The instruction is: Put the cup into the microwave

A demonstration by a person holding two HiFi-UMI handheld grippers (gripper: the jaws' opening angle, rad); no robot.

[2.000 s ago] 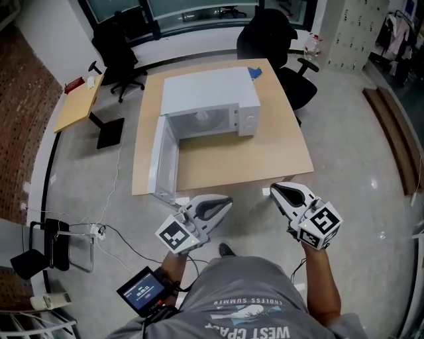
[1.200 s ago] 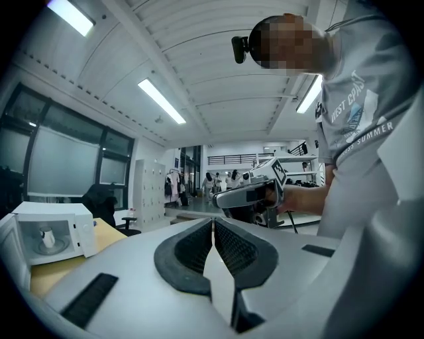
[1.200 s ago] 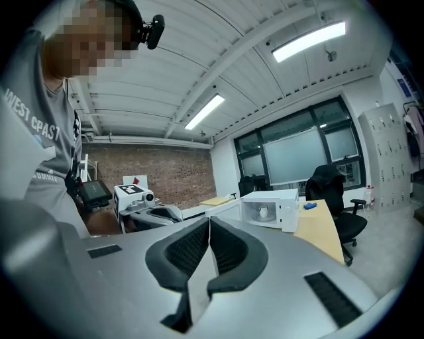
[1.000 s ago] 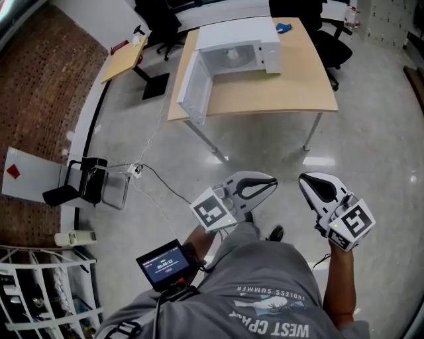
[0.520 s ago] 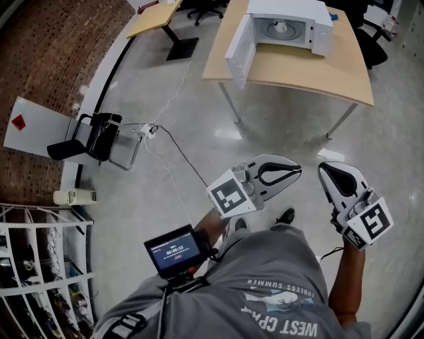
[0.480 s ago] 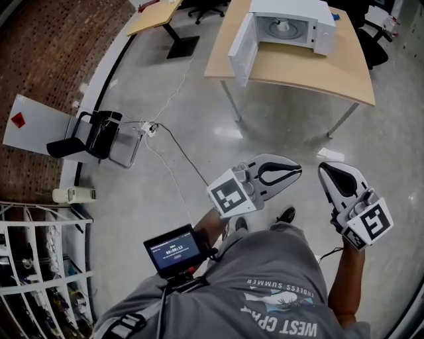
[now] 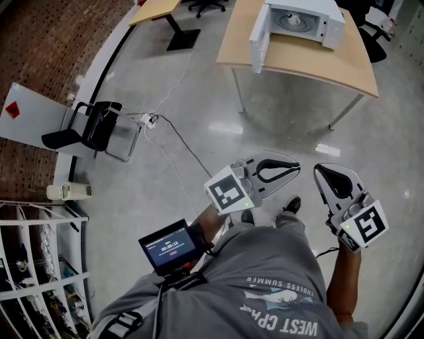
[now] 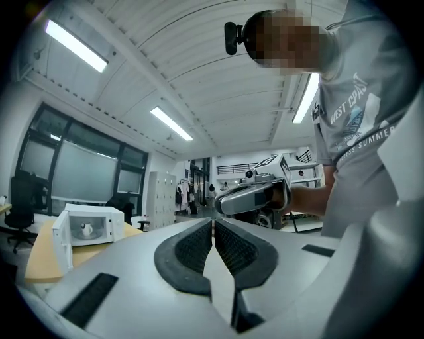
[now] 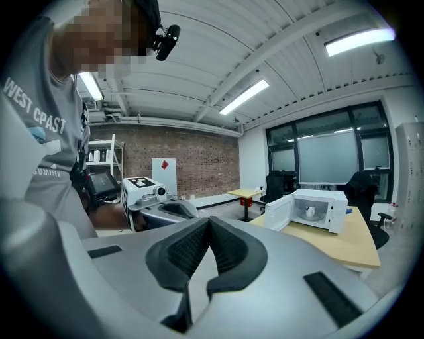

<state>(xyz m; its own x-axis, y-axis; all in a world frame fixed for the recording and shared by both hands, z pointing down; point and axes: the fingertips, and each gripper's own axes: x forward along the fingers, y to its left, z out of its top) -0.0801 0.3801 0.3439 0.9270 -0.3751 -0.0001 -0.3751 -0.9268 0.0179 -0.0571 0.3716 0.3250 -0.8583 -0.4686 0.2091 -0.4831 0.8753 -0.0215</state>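
Observation:
The white microwave (image 7: 306, 20) stands on the wooden table (image 7: 311, 61) at the top of the head view, its door (image 7: 260, 43) swung open to the left. A small white cup (image 8: 84, 229) sits inside on the turntable; the right gripper view also shows the cup (image 9: 309, 211) there. Both grippers hang over bare floor, far from the table. My left gripper (image 7: 296, 163) is shut with nothing between its jaws (image 8: 213, 222). My right gripper (image 7: 324, 169) is also shut and empty (image 9: 209, 221).
A black folding chair (image 7: 93, 126) and a power strip with a cable (image 7: 177, 136) lie on the grey floor at left. A wire shelf rack (image 7: 33, 271) stands at the lower left. A small screen (image 7: 167, 246) is strapped at my left forearm. A second desk (image 7: 156, 8) is at the top.
The table and microwave have drawn farther away toward the top of the head view as I backed off. Both grippers stayed shut and empty.

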